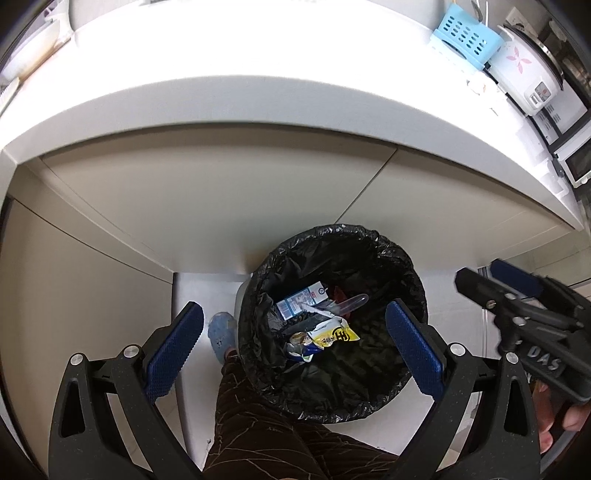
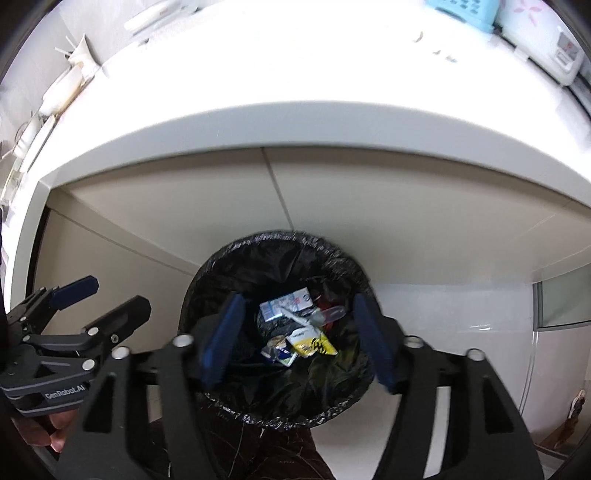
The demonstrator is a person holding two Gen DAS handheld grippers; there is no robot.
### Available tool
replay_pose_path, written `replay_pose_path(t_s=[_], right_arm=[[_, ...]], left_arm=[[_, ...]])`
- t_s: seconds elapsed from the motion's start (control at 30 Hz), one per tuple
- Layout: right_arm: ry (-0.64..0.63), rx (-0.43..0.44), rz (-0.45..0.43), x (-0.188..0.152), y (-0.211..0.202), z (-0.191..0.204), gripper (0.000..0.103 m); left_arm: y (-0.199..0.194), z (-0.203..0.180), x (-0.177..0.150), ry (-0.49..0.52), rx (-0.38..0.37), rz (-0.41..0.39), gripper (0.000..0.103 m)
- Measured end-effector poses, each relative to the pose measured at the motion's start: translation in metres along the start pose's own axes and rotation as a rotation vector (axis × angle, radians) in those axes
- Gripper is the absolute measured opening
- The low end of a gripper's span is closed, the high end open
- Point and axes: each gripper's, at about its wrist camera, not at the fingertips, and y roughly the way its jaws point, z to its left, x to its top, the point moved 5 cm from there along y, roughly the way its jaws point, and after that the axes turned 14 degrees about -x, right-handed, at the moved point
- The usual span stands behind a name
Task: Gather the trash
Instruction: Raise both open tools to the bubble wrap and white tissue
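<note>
The bin [image 1: 332, 325] with its black bag stands on the floor under the white surface [image 1: 258, 110]; inside lie a blue and white carton [image 1: 301, 301], a yellow wrapper [image 1: 334, 334] and a clear plastic tube [image 1: 352, 301]; the left gripper [image 1: 295, 343] hangs over the bin's left rim, jaws wide apart and empty; the right gripper [image 2: 299, 339] is above the bin, jaws apart with nothing between them; a trouser leg [image 1: 266, 435] shows below.

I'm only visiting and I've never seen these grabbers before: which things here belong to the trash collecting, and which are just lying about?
Part of the job:
- bin with black liner
- trash in it: yellow wrapper, blue-and-white carton, clear plastic tube
- left gripper and right gripper, both open and empty above the bin

Just lying about:
- blue perforated basket
- flowered rice cooker
- white counter
</note>
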Motion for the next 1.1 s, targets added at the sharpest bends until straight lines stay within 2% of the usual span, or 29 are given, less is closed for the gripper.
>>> replay_pose_path(t_s=[0.07, 0.17, 0.3, 0.7, 0.9, 1.1], right_arm=[[0.011, -0.011, -0.019, 0.005, -0.012, -0.007, 0.078], [0.02, -0.047, -0.057, 0.012, -0.029, -0.017, 0.088], [0.058, -0.062, -0.096, 0.021, -0.05, -0.032, 0.093], [0.164, -0.048, -0.201, 0.067, -0.099, -0.063, 0.093], [0.237, -0.027, -0.203, 0.095, -0.1, -0.079, 0.093], [0.289, -0.046, -0.184, 0.123, -0.092, -0.094, 0.093]], left_arm=[[-0.007, -0.002, 0.003, 0.002, -0.004, -0.008, 0.097], [-0.018, -0.006, 0.01, -0.002, -0.015, -0.025, 0.097], [-0.033, -0.011, 0.021, 0.012, -0.018, -0.056, 0.097], [-0.074, -0.022, 0.069, 0.032, -0.036, -0.106, 0.097], [-0.083, -0.019, 0.101, 0.042, -0.03, -0.115, 0.097], [-0.087, -0.005, 0.145, 0.031, -0.019, -0.126, 0.097]])
